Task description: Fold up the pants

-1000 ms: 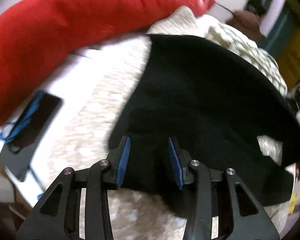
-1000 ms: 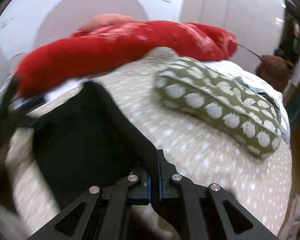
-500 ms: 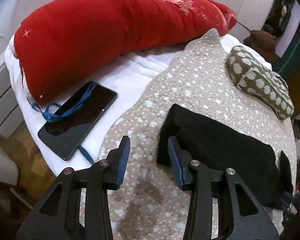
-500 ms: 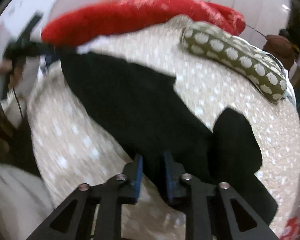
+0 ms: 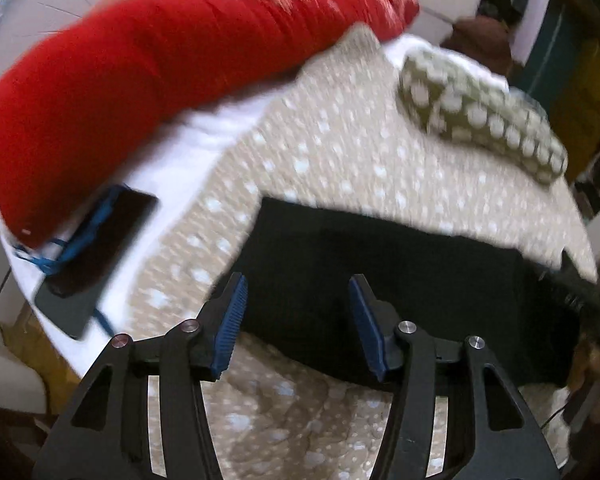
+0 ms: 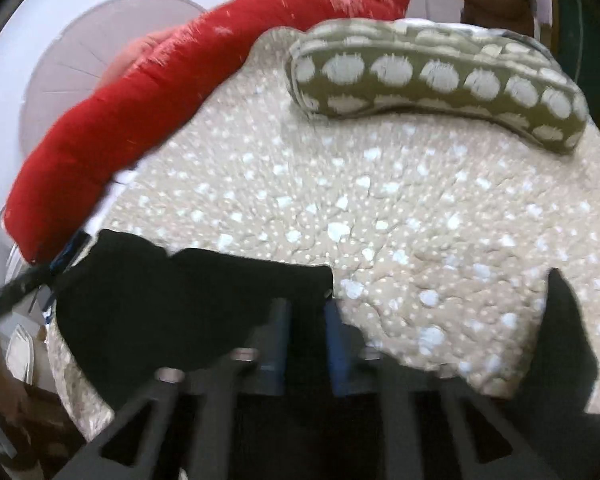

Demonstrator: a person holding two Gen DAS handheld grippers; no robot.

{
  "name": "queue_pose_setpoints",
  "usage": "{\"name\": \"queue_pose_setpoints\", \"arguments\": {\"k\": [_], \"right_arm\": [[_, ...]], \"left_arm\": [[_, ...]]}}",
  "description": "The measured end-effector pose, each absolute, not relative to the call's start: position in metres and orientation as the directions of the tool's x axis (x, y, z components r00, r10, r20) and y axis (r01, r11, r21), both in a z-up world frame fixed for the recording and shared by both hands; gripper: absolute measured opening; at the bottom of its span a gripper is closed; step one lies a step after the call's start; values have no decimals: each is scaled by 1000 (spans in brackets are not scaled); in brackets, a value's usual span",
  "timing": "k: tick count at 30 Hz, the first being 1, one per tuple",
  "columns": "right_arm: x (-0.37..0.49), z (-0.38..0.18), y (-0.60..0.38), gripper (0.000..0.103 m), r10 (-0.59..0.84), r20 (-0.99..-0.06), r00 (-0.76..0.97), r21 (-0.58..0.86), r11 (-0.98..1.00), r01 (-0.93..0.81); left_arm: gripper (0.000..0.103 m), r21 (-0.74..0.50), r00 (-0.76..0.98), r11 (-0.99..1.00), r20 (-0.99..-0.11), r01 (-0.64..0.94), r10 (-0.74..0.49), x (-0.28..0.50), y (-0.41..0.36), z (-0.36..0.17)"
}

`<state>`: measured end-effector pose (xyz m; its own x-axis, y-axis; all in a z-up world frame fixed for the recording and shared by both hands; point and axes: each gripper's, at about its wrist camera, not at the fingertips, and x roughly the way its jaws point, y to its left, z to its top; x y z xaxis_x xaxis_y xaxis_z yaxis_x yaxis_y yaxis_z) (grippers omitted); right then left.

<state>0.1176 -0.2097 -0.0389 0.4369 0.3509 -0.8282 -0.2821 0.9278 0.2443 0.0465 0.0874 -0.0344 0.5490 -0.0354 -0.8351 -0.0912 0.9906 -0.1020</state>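
Beyond the black pants we see open spotted quilt. A red bolster borders it left, a green dotted pillow far behind, a phone leftward.

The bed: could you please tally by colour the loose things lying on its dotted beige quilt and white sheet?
Red: 1, the long red pillow
Olive green with white spots: 1, the bolster cushion
Black: 2, the pants and the phone
Total: 4
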Motion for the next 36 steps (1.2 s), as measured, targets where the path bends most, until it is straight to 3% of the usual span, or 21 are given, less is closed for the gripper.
{"name": "queue_pose_setpoints", "arguments": {"k": [2, 6, 12, 19, 26, 30, 33, 36], "right_arm": [[119, -39, -210, 9, 324, -824, 465, 211, 937, -279], [131, -62, -203, 9, 274, -849, 453, 156, 947, -280], [130, -52, -214, 9, 297, -819, 490, 198, 949, -245], [59, -13, -243, 14, 352, -777, 522, 236, 931, -277], [32, -61, -251, 24, 379, -834, 401, 296, 921, -254], [18, -38, -279, 24, 422, -778, 466, 354, 907, -230], [3, -21, -325, 27, 338, -759, 557, 321, 938, -132], [2, -30, -367, 28, 242, -791, 562, 300, 954, 12]], "left_arm": [[52, -71, 515, 994, -857, -79, -20, 53, 80, -53], [68, -34, 523, 995, -852, -99, 23, 63, 76, -67], [68, -7, 527, 994, -848, -112, 54, 62, 73, -62], [68, -41, 575, 997, -818, -61, 2, 48, 54, -35], [68, -83, 526, 996, -846, 31, -87, 49, 9, -52], [68, -7, 524, 997, -850, 70, -43, 47, -16, -58], [68, -88, 512, 992, -850, 92, -123, 48, -21, -50], [68, -90, 514, 989, -846, 119, -139, 49, -35, -48]]}}
